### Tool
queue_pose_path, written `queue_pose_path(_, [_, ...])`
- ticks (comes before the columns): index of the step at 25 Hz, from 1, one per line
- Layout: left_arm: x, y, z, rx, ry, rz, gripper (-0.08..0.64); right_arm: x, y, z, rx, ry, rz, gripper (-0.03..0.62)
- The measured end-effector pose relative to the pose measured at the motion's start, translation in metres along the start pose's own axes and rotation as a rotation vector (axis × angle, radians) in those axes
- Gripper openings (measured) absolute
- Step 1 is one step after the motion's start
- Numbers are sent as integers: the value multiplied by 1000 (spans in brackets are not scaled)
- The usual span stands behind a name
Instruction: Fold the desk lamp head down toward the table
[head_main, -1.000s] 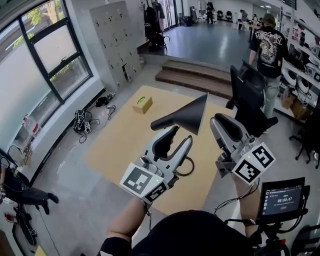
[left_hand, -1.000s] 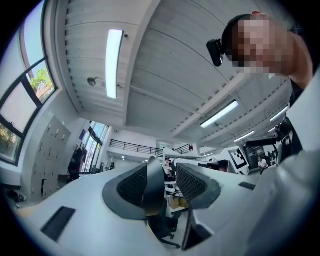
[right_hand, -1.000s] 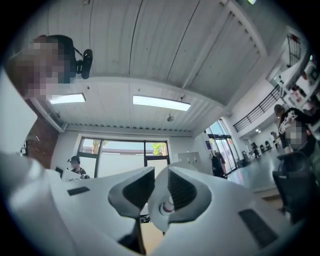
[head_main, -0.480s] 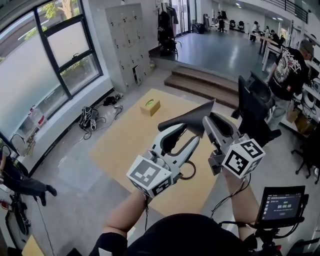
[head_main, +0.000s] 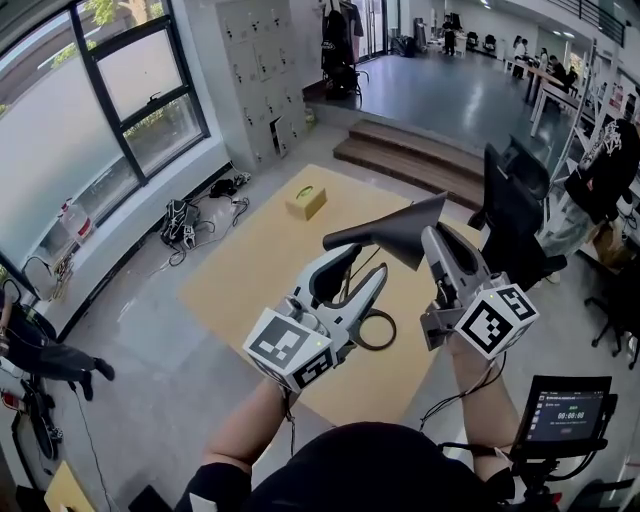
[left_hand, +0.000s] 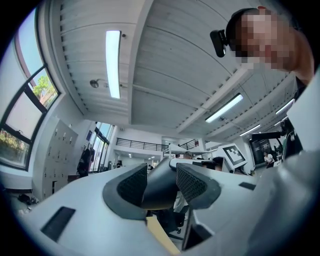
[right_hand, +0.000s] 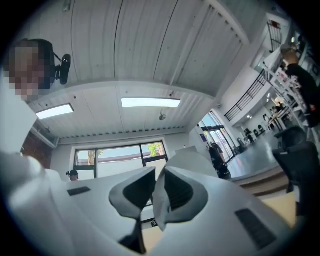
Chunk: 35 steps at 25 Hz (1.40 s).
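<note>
- Surface (head_main: 255, 275), tan and rectangular, lies far below both pairs of jaws, on a grey floor.
- Lamp head (head_main: 395, 228), a black cone, hangs high above the surface. Its narrow end points to the left jaws and its wide mouth to the right jaws.
- Left gripper (head_main: 345, 257) has its jaws clamped on the dark, rounded narrow end of the lamp head (left_hand: 159, 181). In the left gripper view (left_hand: 161, 187) both ribbed pads press against it.
- Right gripper (head_main: 432, 238) has its jaws nearly together, pinching a thin pale wall (right_hand: 158, 201) at the cone's wide mouth.
- Black ring (head_main: 376, 330) lies on the surface beneath the left jaws, partly hidden by that gripper's body.
- Small box (head_main: 306, 201) with a green top sits on the surface's far end, well beyond both pairs of jaws.
</note>
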<state>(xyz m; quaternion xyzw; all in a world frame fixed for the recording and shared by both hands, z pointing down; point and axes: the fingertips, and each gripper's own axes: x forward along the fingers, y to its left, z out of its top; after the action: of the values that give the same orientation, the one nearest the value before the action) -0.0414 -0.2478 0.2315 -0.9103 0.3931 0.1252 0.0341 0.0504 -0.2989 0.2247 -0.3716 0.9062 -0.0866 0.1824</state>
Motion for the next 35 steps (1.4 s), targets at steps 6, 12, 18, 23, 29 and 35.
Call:
queue_pose_path(6, [1,12,-7,-22,4,21,190,-10,-7,-7,40,3,-2,60])
queue_pose_path(12, [5,28,-28,-10,39,63,190,-23,-8,-11,77,-7,-4,58])
queue_pose_path(18, [2,60,-45,-25,90,131,190,-36,-6,-16,104,-16,-10,58])
queue_pose_path(23, [5,99,-66,-30,143,212,190,-43,-12,-22,138,-12,-18,54])
queue_pose_path(29, [9,149,-89,-88,197,300,190,-56,-20,-32,197,-10,-29,49])
queue_pose_path(35, [19,176,-103,-172,222,332,190,-62,-27,-42,236,-8,-36,43])
